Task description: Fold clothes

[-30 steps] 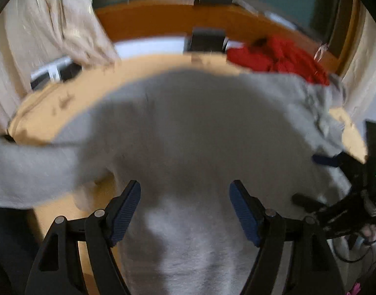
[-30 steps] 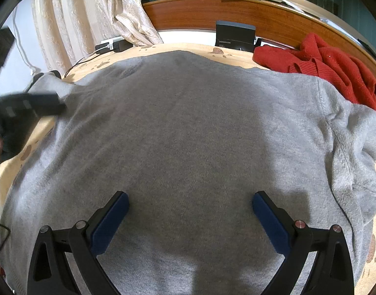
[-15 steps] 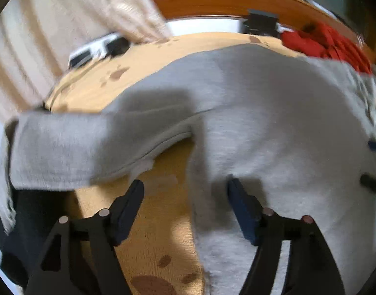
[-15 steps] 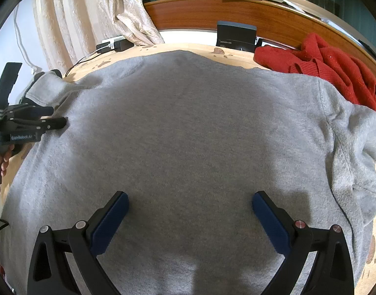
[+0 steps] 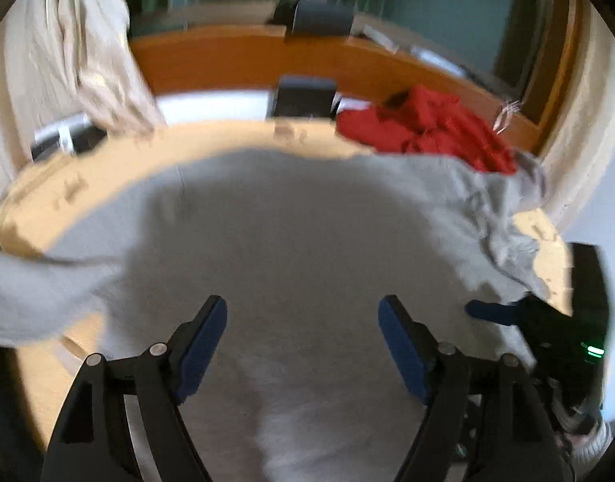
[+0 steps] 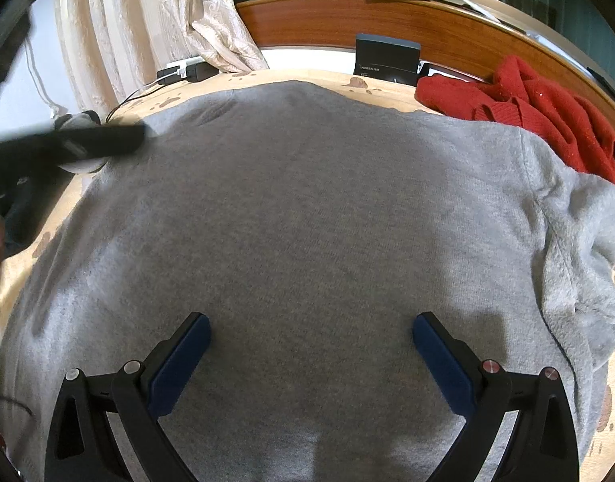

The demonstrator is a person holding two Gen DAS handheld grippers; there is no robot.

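The grey knitted sweater [image 6: 307, 221] is lying spread flat across the tan spotted tabletop [image 6: 267, 76], its left sleeve [image 5: 38, 293] trailing out leftward, nearer the left gripper [image 5: 303, 345]. The right gripper [image 6: 311, 357] is hovering over the body. Both pairs of fingers are standing apart, gripping nothing.

Cream curtains [image 6: 146, 28] hang at the left, with a wooden ledge [image 6: 387, 20] behind the spotted tan tabletop [image 6: 307, 78].
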